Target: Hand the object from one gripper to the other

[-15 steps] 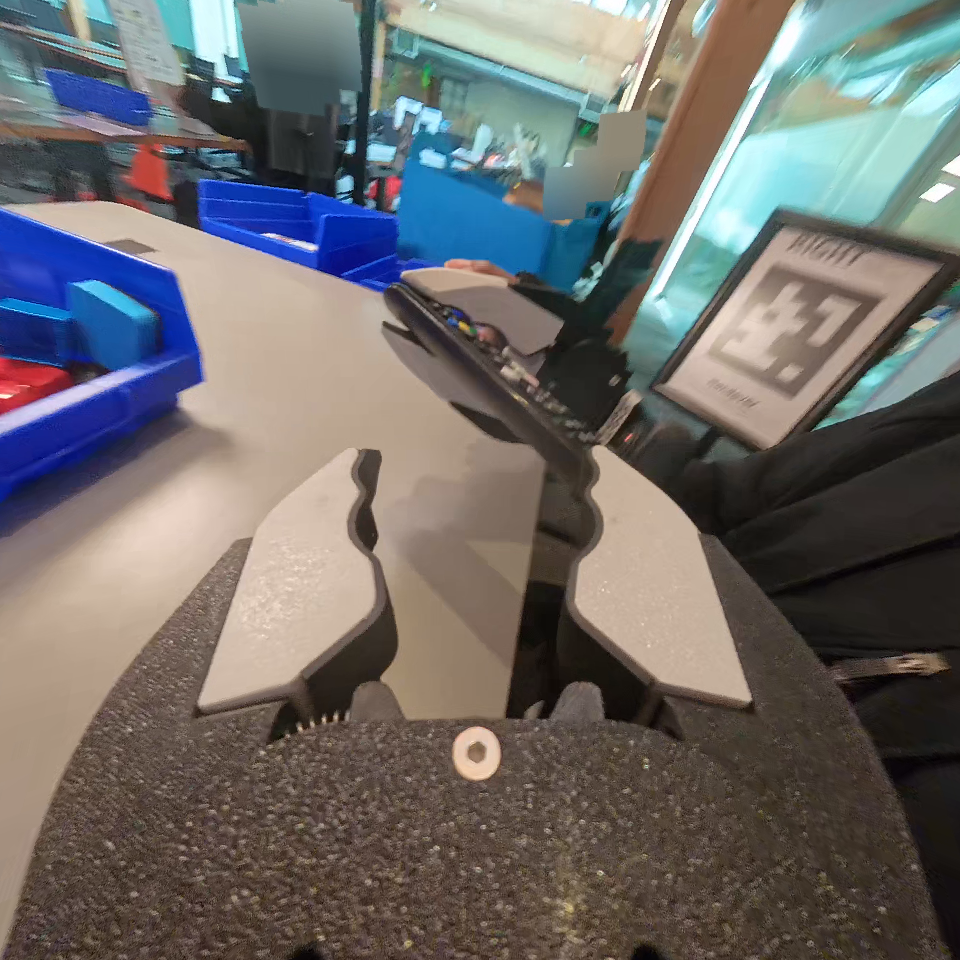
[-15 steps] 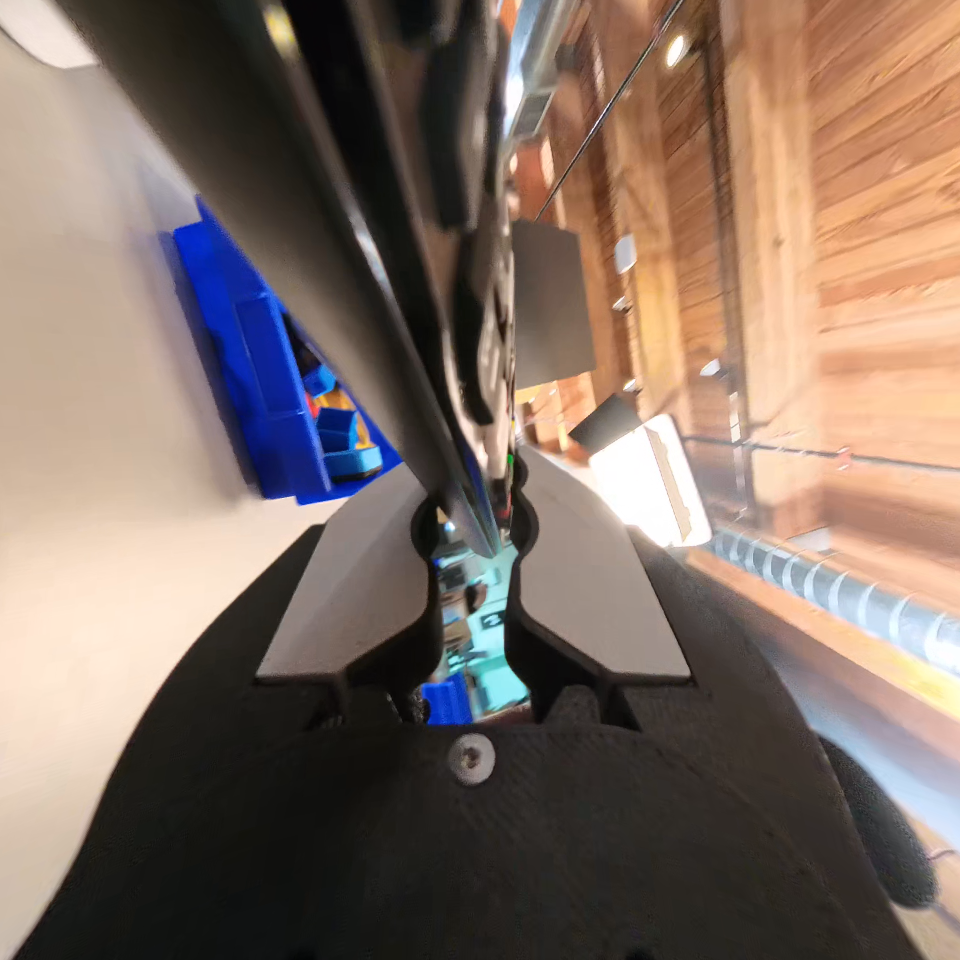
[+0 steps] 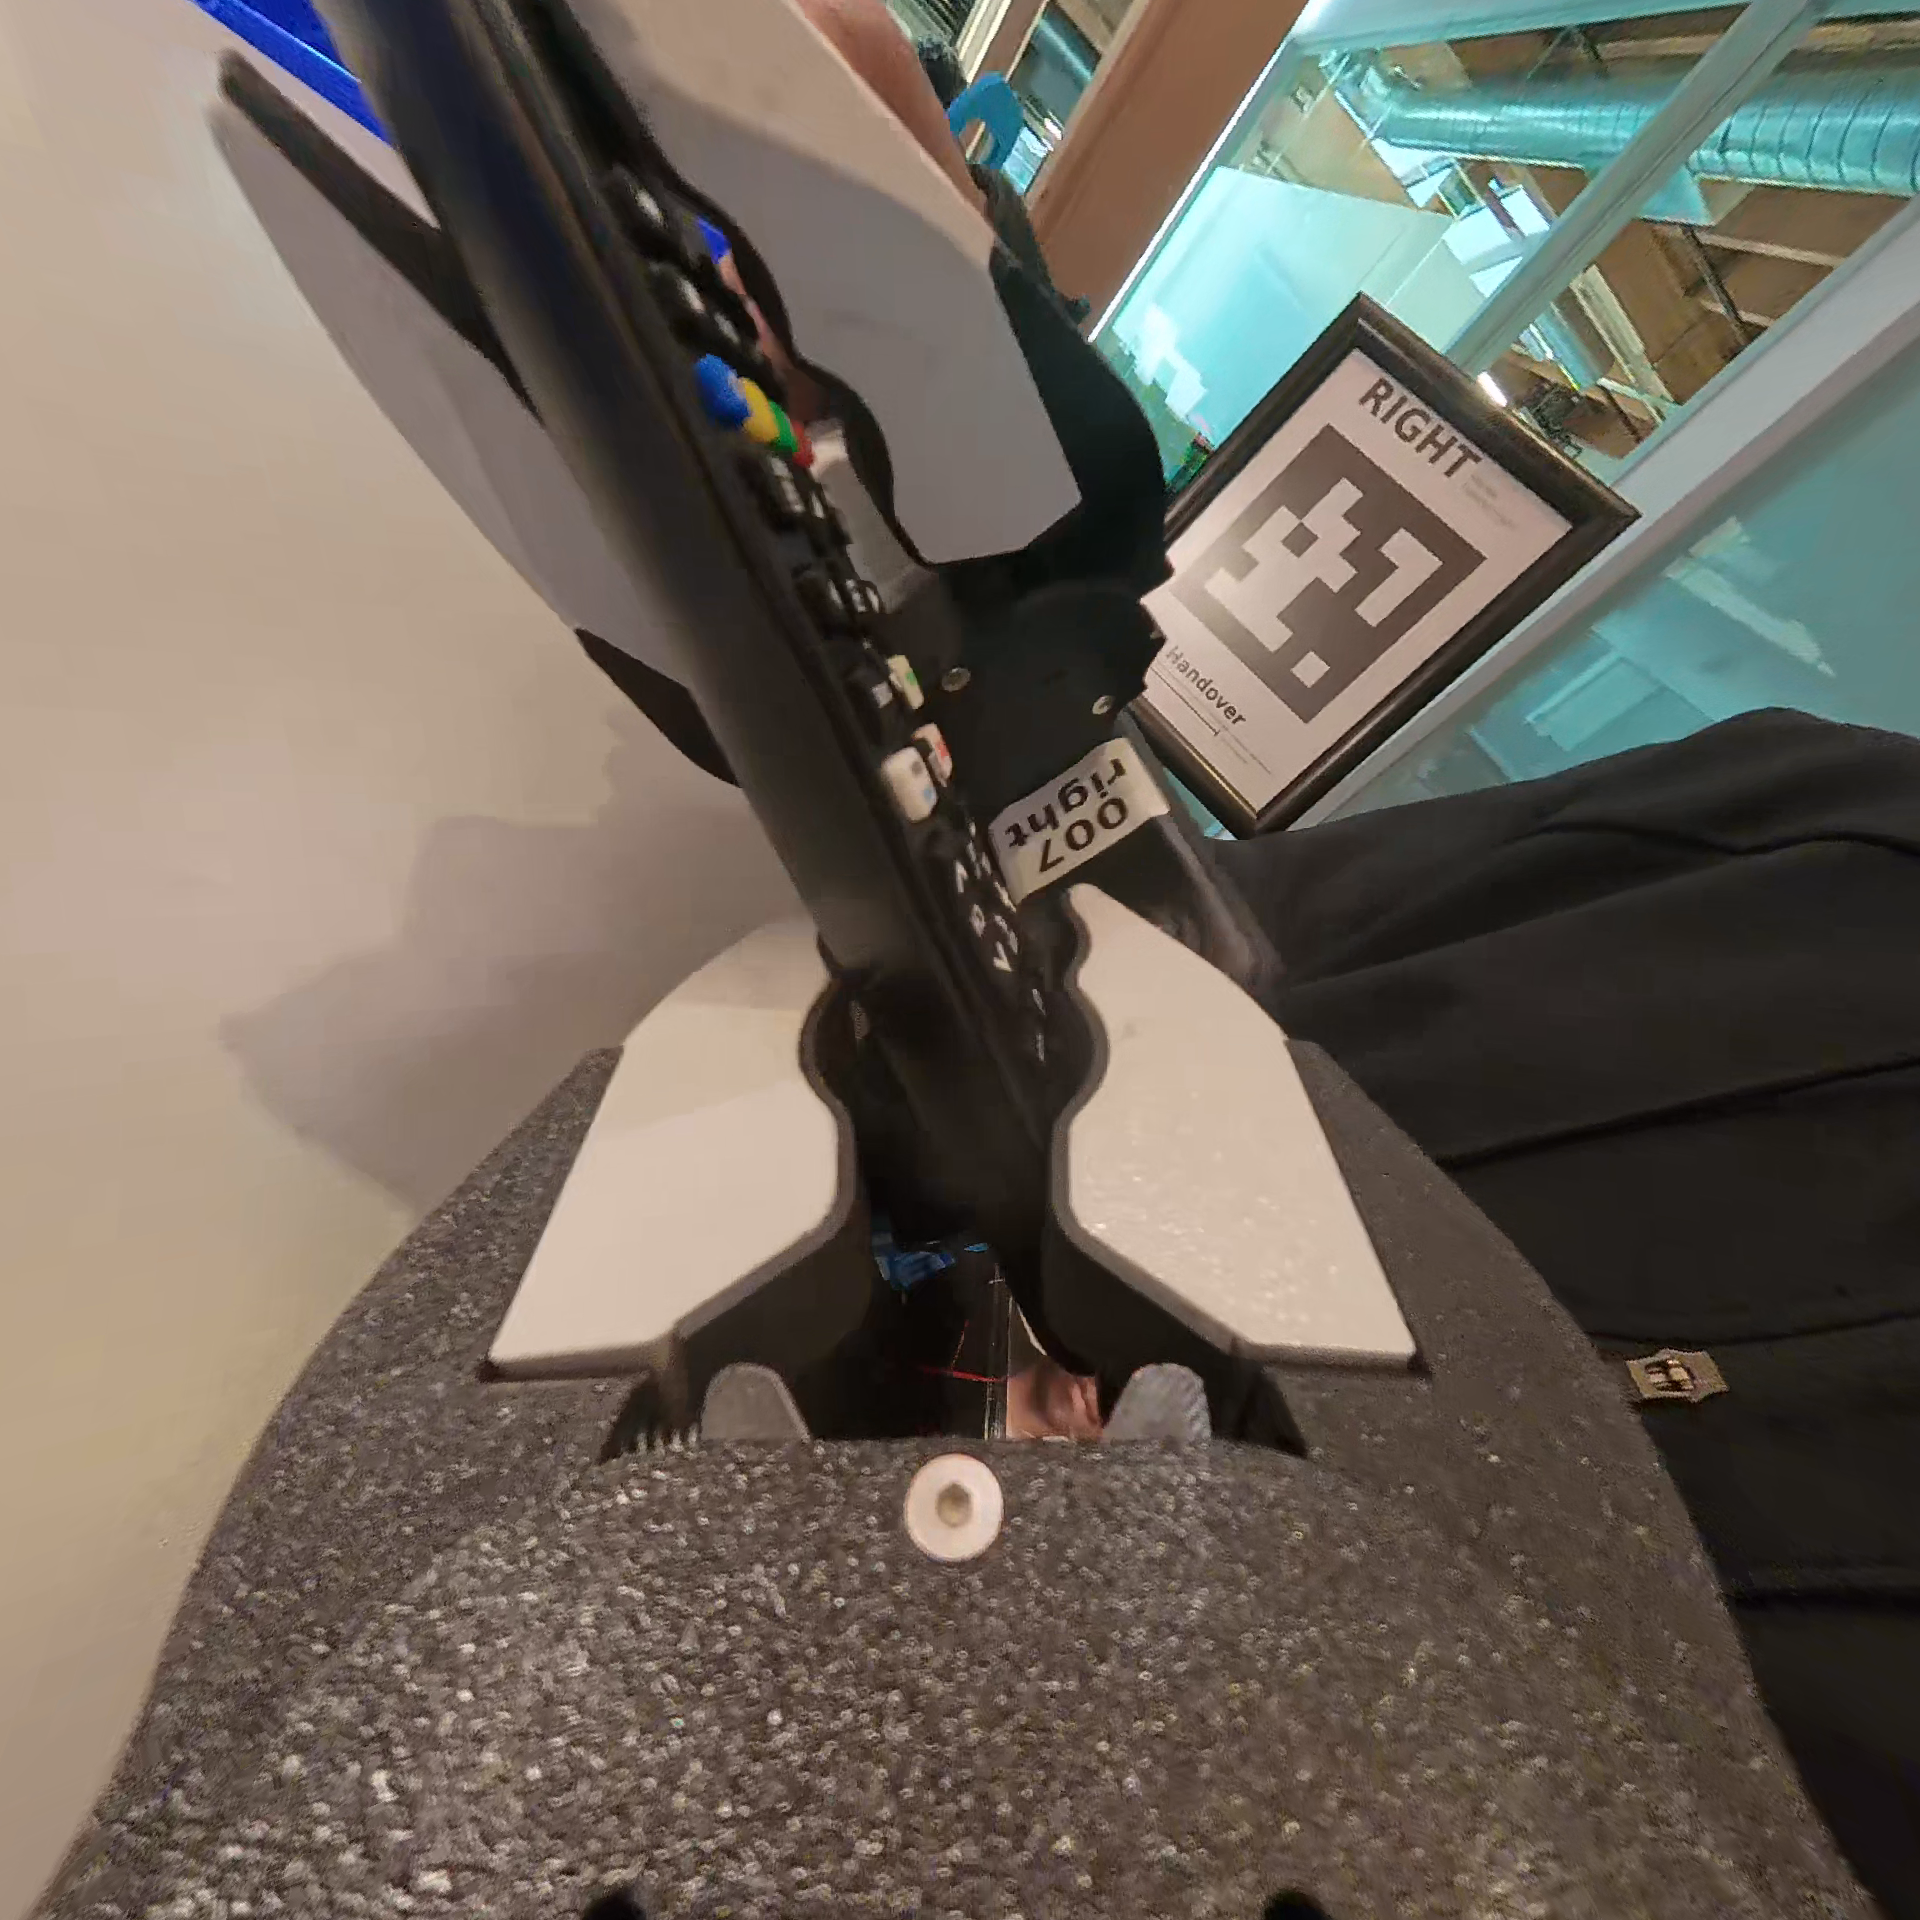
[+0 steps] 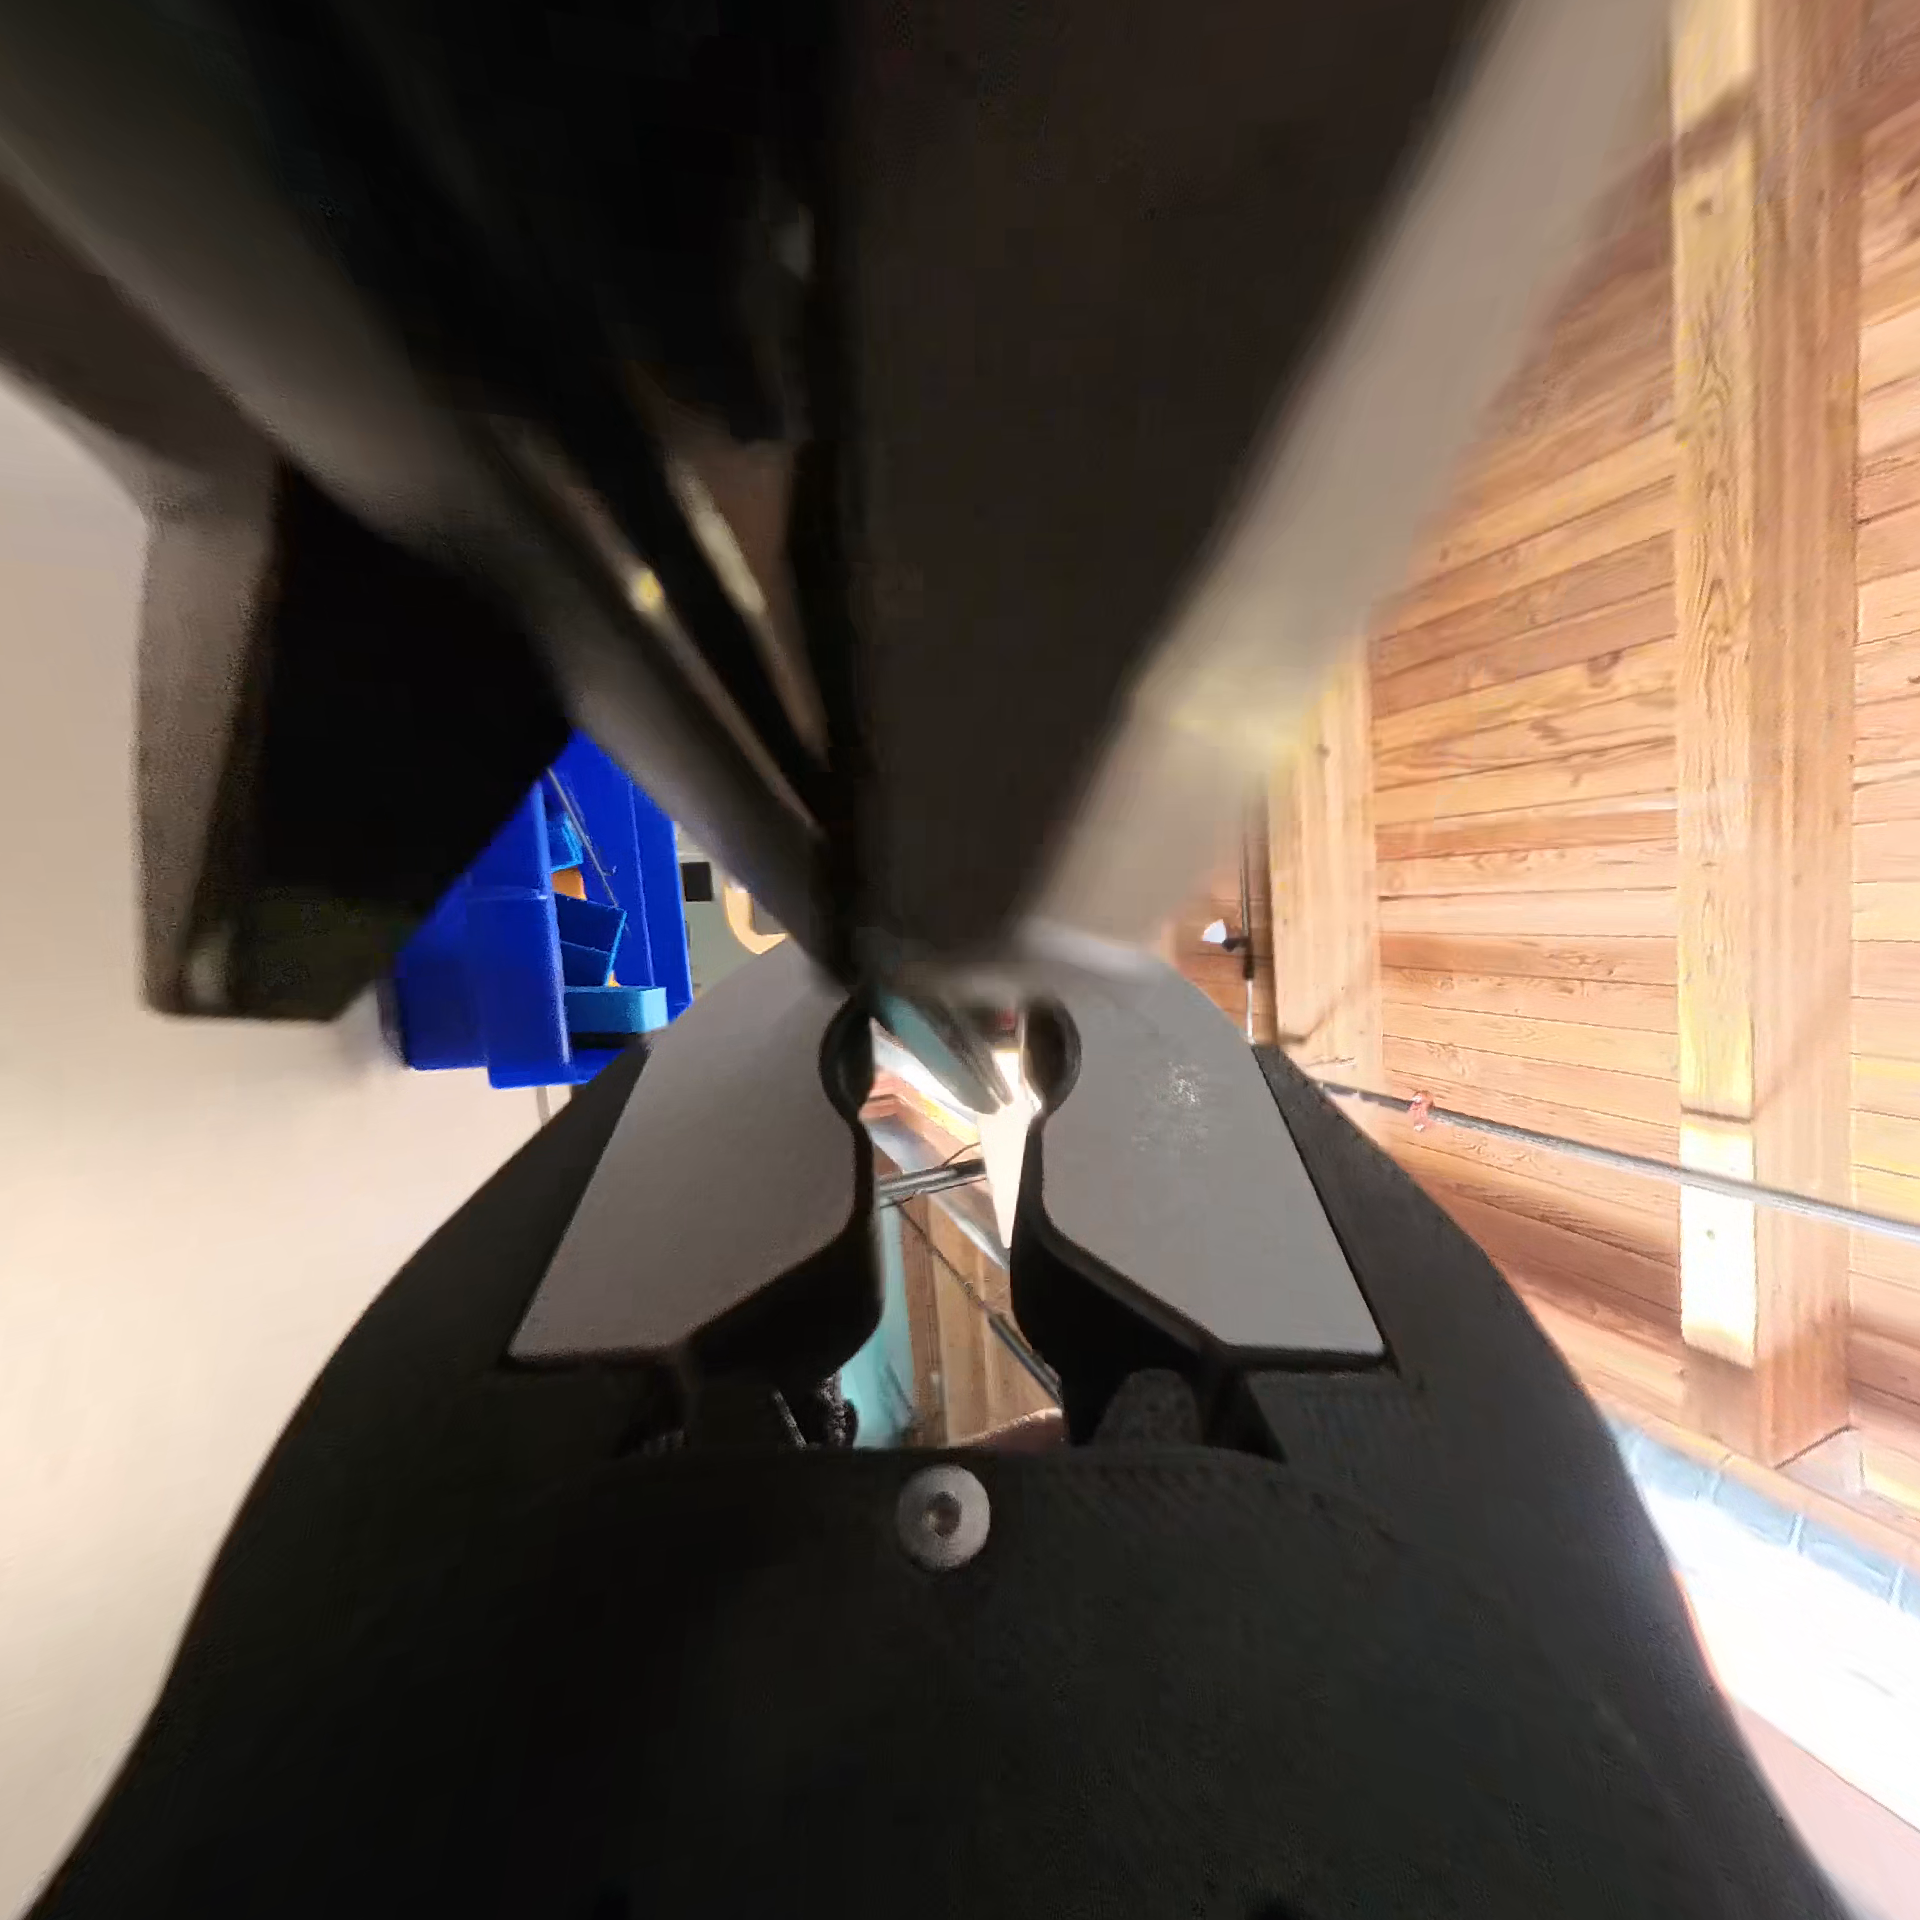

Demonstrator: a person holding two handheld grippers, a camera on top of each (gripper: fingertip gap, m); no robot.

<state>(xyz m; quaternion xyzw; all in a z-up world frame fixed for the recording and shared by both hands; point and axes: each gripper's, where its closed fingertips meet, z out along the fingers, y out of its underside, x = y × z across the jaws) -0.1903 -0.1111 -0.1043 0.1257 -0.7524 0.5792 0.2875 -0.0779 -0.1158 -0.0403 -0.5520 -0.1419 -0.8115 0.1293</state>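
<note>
The left gripper (image 3: 951,997), grey-fingered on a speckled black foam body, has its jaws narrowed around the lower end of the long black remote control (image 3: 665,540) with coloured buttons. Farther up, the right gripper (image 3: 665,343) clamps the same remote from both sides. Only this view shows the framed black-and-white marker sign (image 3: 1351,582). The blurred right wrist view alone shows the blue plastic bin (image 4: 499,966) and wood-plank wall (image 4: 1558,831); there the right gripper's (image 4: 948,1023) tips pinch the remote's (image 4: 727,727) end.
</note>
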